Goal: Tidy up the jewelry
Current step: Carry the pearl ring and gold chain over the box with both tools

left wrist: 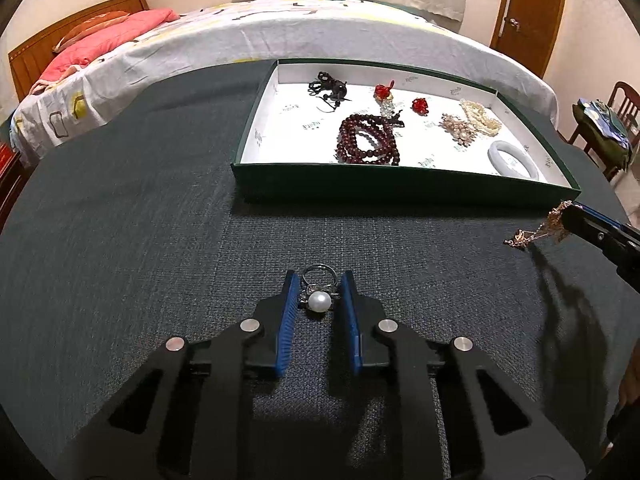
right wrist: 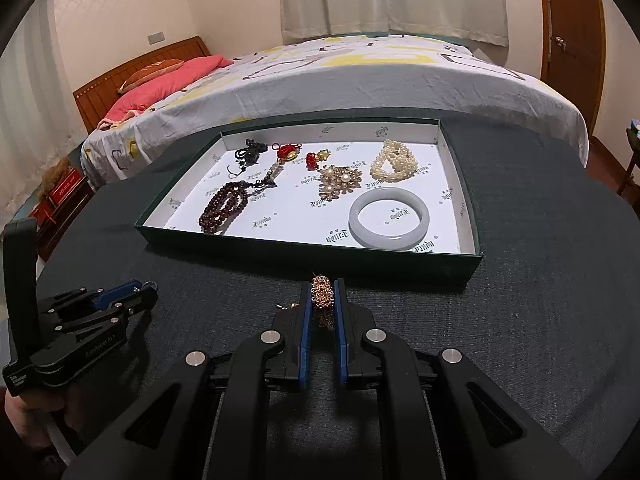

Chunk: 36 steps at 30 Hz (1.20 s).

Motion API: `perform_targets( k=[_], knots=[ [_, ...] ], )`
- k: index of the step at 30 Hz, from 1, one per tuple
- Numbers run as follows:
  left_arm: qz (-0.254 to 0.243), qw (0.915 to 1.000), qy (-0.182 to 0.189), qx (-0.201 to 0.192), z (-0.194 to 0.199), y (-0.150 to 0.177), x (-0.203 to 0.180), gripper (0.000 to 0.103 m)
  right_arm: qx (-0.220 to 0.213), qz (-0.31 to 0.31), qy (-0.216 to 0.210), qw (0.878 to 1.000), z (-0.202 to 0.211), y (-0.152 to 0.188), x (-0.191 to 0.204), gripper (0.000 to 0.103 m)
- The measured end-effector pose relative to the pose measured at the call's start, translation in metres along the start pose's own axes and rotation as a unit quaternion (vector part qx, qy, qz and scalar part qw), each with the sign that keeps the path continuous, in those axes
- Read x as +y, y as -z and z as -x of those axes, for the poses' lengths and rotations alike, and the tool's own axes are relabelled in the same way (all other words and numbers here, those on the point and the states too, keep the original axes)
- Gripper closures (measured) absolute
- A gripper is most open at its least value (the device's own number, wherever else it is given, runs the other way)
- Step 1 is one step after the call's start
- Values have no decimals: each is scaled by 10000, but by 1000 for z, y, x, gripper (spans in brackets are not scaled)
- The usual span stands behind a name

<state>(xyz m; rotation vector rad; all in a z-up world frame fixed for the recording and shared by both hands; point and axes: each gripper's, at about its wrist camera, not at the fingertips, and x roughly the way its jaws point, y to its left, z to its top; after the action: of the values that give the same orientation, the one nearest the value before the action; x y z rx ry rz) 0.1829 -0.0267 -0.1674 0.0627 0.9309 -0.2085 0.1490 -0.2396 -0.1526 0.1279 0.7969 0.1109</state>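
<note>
A silver ring with a white pearl rests on the dark table cloth between the blue pads of my left gripper, which presses on its setting from both sides. A bunched gold chain necklace is clamped in my right gripper, just above the cloth and in front of the tray's near wall. A green tray with a white printed lining lies beyond both grippers. The left wrist view shows the right gripper at the right edge with the chain dangling. The left gripper sits low at the left in the right wrist view.
The tray holds a dark red bead strand, a white bangle, a pearl bracelet, a gold pearl brooch, red charms and a black cord piece. A bed stands behind the table, a wooden chair to the right.
</note>
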Motion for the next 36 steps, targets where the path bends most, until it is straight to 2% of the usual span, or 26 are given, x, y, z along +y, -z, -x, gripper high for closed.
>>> perform_targets(
  k=[7,17,27,36],
  knots=[
    [-9,10000,29,-39,2,0,-1,82,-34,-1,-31,10000,2,-1,1,92],
    [13,9995,77,-290,23,-11,-4,82,-202,57,-94,9997,16,-9,9,92],
    [11,9973,155,-713,54,-32,-9,82,-466,114,-162,9987,34,-25,17,92],
    [2,9932,226,-1144,75,-60,-12,82,-890,194,-270,9955,52,-54,27,92]
  ],
)
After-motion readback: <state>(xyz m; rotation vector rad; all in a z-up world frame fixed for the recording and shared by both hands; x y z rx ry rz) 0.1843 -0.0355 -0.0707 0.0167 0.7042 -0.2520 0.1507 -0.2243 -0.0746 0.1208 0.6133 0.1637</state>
